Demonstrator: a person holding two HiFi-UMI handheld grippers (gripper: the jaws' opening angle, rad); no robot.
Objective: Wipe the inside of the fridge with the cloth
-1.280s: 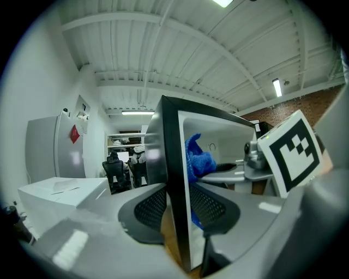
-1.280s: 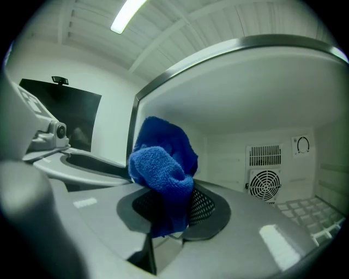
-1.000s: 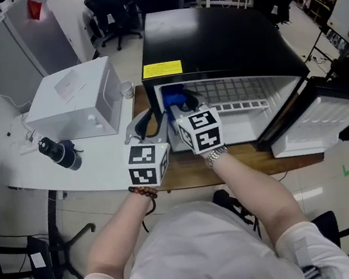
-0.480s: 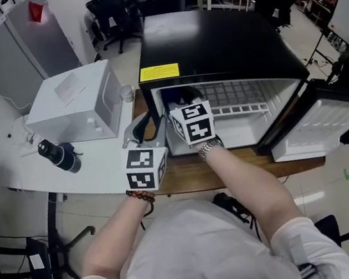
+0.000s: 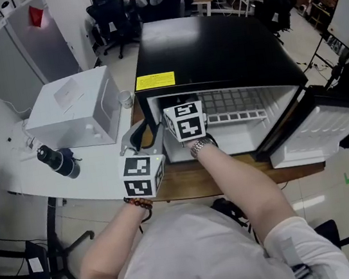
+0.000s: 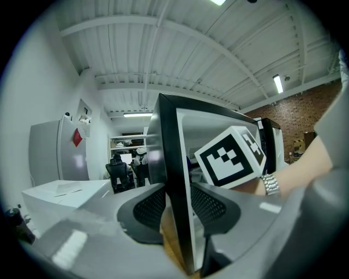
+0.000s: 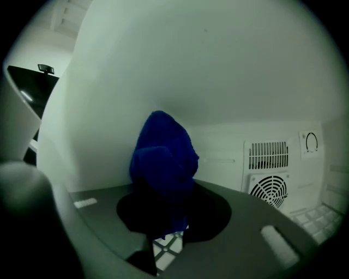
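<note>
The black mini fridge (image 5: 211, 39) stands open, its door (image 5: 319, 130) swung out to the right. My right gripper (image 7: 166, 210) reaches inside, shut on a bunched blue cloth (image 7: 163, 158) that sits against the white left inner wall (image 7: 103, 109) near the back corner. In the head view only its marker cube (image 5: 183, 121) shows; the cloth is hidden. My left gripper (image 6: 177, 210) clamps the fridge's black front left edge (image 6: 174, 180), one pad on each side, and it shows in the head view as the left gripper (image 5: 147, 130).
A wire shelf (image 5: 234, 104) spans the fridge interior. The rear wall carries a fan vent (image 7: 271, 188) and a dial (image 7: 311, 143). A white box (image 5: 75, 108), a small cup (image 5: 127, 98) and a black object (image 5: 57, 159) stand on the white table at left.
My right gripper has pushed deeper into the fridge along its left side, and the blue cloth has slipped out of the head view. The left gripper keeps its hold.
</note>
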